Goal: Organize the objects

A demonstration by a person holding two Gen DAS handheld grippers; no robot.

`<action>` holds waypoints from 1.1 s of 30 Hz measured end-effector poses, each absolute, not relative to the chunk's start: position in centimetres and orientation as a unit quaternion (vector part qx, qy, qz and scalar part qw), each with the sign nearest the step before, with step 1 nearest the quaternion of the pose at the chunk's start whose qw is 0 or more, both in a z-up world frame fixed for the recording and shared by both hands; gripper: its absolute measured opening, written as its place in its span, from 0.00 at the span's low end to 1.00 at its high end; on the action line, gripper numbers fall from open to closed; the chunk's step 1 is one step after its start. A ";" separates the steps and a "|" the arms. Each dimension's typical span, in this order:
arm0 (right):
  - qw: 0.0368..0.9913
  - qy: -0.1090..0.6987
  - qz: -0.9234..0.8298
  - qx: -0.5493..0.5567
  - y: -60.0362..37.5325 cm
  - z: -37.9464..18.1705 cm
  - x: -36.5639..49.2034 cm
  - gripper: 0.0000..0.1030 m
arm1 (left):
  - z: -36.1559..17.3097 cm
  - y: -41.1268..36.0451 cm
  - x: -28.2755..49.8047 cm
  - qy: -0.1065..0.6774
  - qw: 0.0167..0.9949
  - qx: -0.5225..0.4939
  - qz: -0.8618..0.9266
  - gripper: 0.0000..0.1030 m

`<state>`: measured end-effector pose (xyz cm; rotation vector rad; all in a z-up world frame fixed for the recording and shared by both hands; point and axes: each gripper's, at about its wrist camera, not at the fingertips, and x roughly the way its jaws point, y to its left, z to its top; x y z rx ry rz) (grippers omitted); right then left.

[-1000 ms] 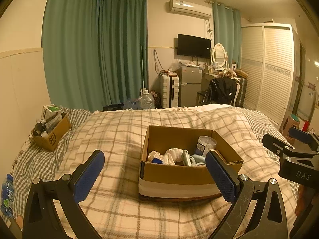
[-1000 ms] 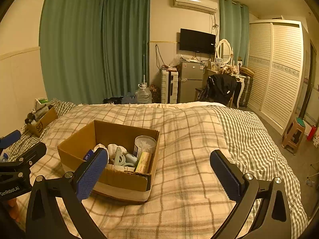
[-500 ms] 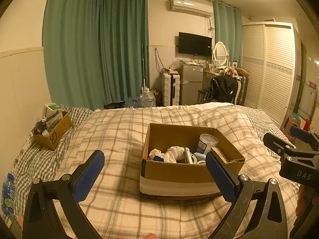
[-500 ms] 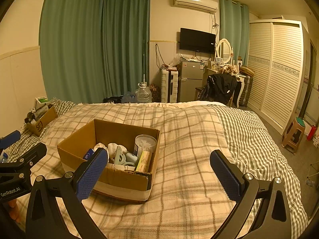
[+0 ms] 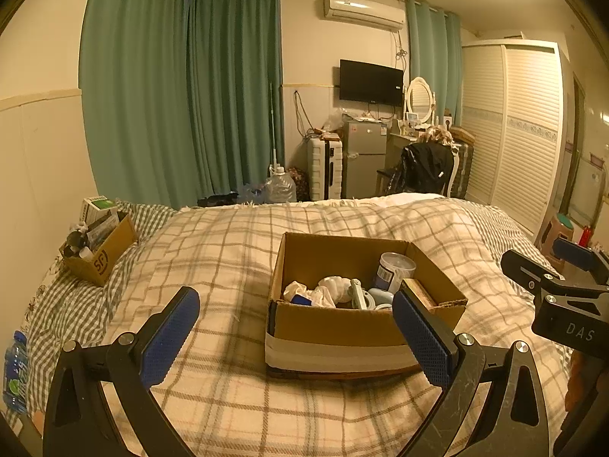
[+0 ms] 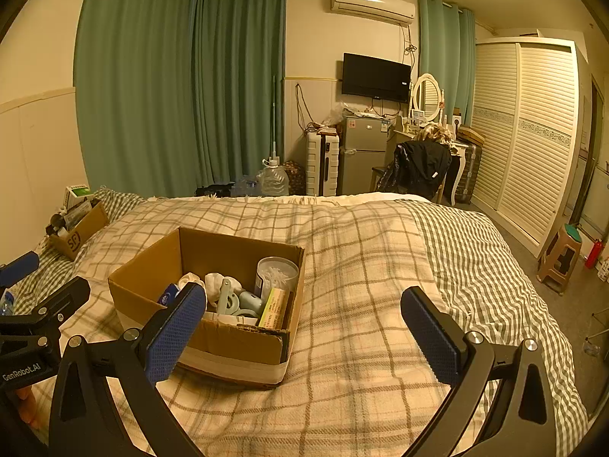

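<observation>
Left tool point(image 5: 295, 333) held level, fingers spread wide, nothing between the blue pads point(image 5: 169, 337). Black frame arms angling up from the lower corners of its own view. Seen from the right wrist view as a black body low at the left edge, one blue pad tip above it, a bit of hand under it.

Right tool point(image 6: 302, 333) likewise wide apart, pads point(image 6: 430, 333) bare, gripping nothing. Seen from the left wrist view at the right edge, black body marked DAS, a fingertip of the holding hand point(image 5: 573, 392) just below.

Both tools side by side, facing the same way, close together but not touching.
</observation>
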<state>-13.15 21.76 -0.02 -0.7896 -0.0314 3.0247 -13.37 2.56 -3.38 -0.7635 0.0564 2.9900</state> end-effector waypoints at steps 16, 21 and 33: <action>0.007 -0.009 0.967 -0.254 21.6 -0.1 -13.1 1.00 | -3.3 2.7 -13.4 0.022 0.028 -0.246 0.968 1.00; 0.007 -0.009 0.967 -0.254 21.5 -0.2 -13.1 1.00 | -3.3 2.8 -13.4 0.023 0.028 -0.246 0.969 1.00; 0.007 -0.011 0.966 -0.260 21.3 -0.5 -13.1 1.00 | -3.4 2.8 -13.3 0.024 0.027 -0.247 0.968 1.00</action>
